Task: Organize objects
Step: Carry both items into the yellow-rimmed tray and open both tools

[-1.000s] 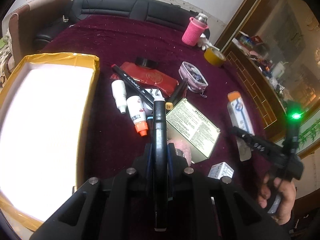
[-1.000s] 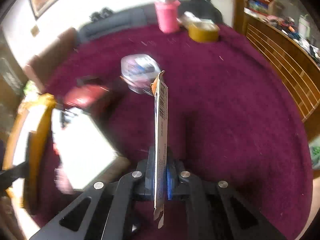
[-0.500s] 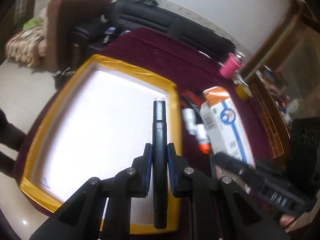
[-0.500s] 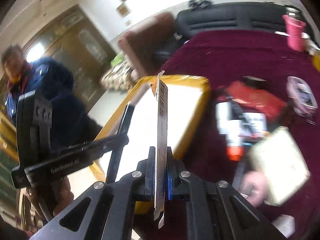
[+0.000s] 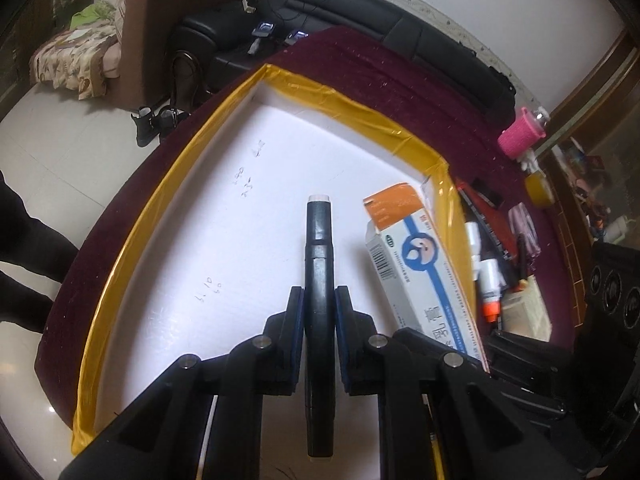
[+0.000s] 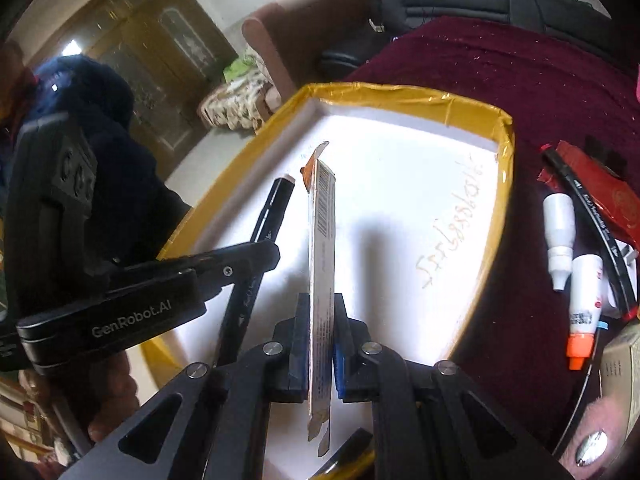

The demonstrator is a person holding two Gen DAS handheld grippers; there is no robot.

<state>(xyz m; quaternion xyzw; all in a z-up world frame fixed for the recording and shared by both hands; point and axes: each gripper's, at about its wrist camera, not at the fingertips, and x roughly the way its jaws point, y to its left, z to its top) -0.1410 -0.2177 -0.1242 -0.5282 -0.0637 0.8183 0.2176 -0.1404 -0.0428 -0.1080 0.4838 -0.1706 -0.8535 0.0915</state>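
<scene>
Left gripper (image 5: 319,320): jaws clamped on the black marker (image 5: 318,240), which runs straight out between the pads, white cap end forward. A second ago this marker hung over the clutter on the maroon cloth; now it hangs over the white floor of the yellow-taped box (image 5: 280,76). I read that as carry done, drop pending.

Right gripper (image 6: 320,344): its jaws are just beginning to open, with the flat medicine carton (image 6: 322,240) between them, edge-on to this camera and not visibly slipping yet. It too has travelled from the open cloth to above the box. From the left view the carton (image 5: 416,264) shows its orange-and-blue face (tilted, near the right wall of the box); I cannot tell whether its low end touches the floor.

Outward: the left gripper (image 6: 168,280) and its marker (image 6: 260,240) sit just beside the carton, so the 2 loads are close together above the same box.

Left on the cloth, right of the box: 2 white squeeze bottles (image 6: 560,236), a red pouch (image 6: 604,184), more items beyond.

Meaning for the task: the first 2 items are about to go in; the box floor is otherwise bare, and most of the sorting remains.
</scene>
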